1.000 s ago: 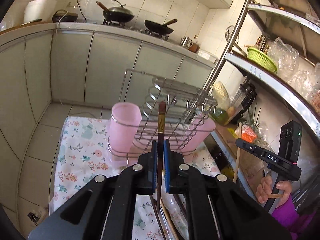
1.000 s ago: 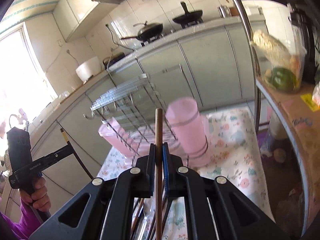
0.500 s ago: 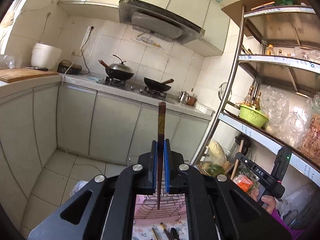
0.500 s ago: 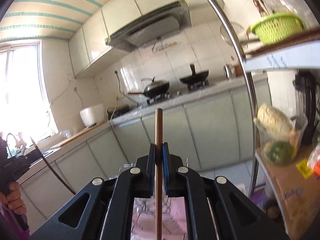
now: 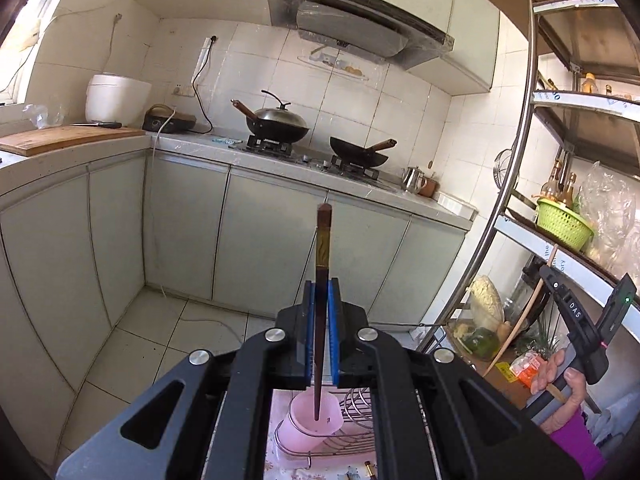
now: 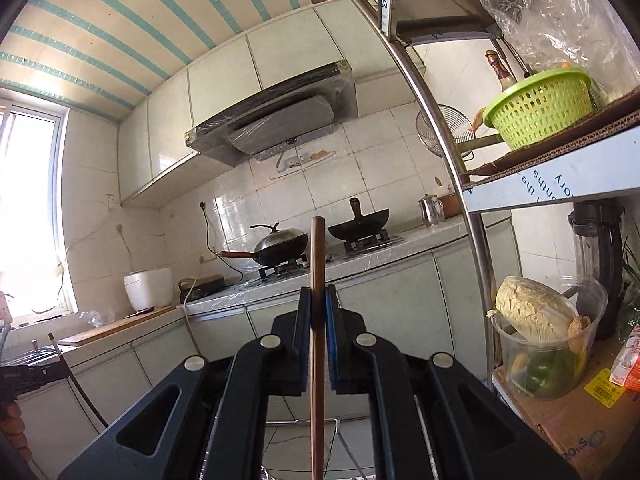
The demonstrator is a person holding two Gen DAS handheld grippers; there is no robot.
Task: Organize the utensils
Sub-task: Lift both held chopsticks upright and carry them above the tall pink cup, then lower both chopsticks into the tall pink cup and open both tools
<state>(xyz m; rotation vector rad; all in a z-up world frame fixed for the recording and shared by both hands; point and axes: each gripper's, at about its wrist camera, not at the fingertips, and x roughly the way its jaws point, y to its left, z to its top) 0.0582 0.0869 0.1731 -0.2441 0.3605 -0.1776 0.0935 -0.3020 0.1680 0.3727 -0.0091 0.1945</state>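
Observation:
My left gripper [image 5: 321, 292] is shut on a dark brown chopstick [image 5: 322, 248] with a gold band, held upright. Its lower tip hangs over the mouth of a pink plastic cup [image 5: 316, 416] in a wire dish rack [image 5: 356, 432]. My right gripper [image 6: 318, 300] is shut on a light brown wooden chopstick [image 6: 318, 264], also upright, and the rack's wire [image 6: 340, 436] shows faintly below it. In the left wrist view the right gripper [image 5: 580, 320] appears at the far right with its pale chopstick [image 5: 524, 320].
A floral cloth [image 5: 288, 468] lies under the rack with loose utensils [image 5: 370, 470] on it. A steel shelf post [image 5: 500, 216] and shelves with a green basket [image 6: 540, 108] stand on the right. Counter with woks [image 5: 278, 122] lies ahead.
Both grippers have tilted upward and risen, so the views swung from the rack and cups to the far wall. The left chopstick's tip now hangs over the pink cup.

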